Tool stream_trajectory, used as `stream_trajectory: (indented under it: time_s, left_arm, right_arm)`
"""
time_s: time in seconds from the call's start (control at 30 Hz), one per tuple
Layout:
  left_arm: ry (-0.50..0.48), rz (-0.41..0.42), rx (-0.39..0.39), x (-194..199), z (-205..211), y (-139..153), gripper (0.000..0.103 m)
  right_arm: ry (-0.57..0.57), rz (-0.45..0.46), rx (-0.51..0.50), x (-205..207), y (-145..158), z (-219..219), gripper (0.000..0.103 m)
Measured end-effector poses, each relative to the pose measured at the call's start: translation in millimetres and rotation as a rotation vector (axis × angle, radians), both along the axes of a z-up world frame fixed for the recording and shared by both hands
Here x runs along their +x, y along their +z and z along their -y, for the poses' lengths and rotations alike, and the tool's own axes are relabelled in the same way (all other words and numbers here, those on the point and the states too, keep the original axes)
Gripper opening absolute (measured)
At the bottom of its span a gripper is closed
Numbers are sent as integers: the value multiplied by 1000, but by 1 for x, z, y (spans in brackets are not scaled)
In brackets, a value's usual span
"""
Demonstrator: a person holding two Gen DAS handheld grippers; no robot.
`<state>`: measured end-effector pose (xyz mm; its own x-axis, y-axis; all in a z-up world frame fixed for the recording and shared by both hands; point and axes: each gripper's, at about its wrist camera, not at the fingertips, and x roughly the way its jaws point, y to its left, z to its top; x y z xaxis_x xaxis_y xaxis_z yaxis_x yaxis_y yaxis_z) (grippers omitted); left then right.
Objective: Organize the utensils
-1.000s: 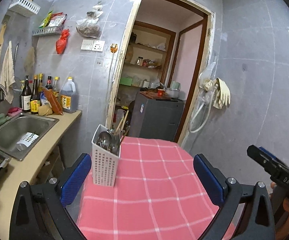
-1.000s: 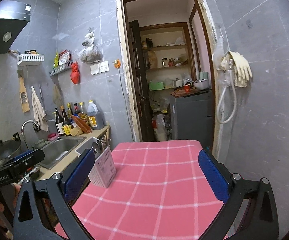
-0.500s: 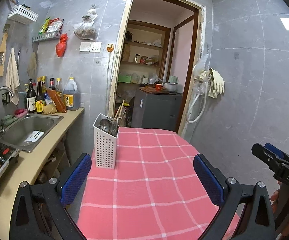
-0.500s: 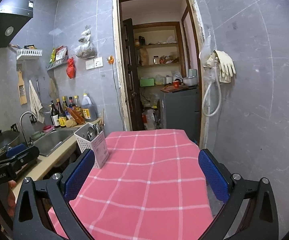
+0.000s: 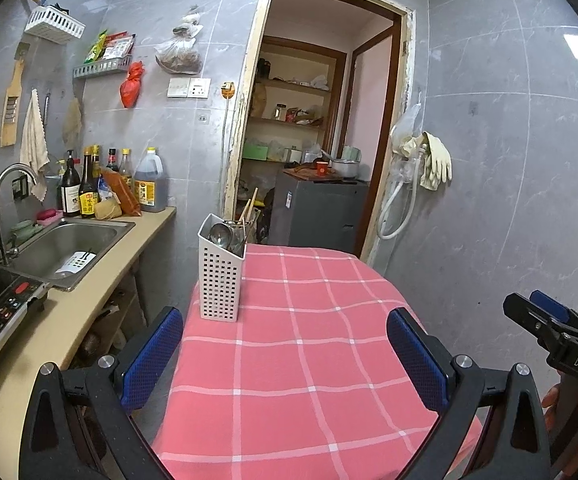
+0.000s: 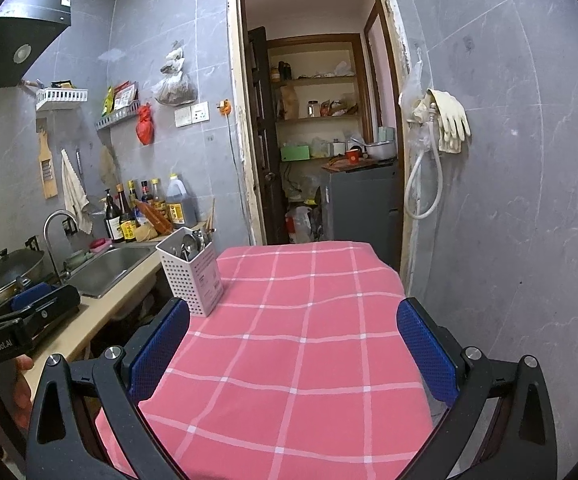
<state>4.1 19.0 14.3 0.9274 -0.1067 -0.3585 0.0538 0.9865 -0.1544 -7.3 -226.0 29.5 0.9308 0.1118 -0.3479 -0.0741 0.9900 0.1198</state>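
White perforated plastic utensil caddy stands upright at 11 o'clock from my left gripper, the nearer one; both grippers' jaws apart, empty.

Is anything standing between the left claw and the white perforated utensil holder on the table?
Nothing visible does. The left claw is open, and only bare pink checked tablecloth lies between it and the white perforated utensil holder at the table's far left corner.
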Motion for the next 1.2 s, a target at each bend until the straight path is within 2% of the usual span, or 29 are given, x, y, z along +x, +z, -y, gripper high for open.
stream_trajectory:
  time_s: [1.2]
  left_arm:
    - [7,-6,10,-2,-6,-4,102]
  right_arm:
    - [6,-5,-1,2,-2,-5,102]
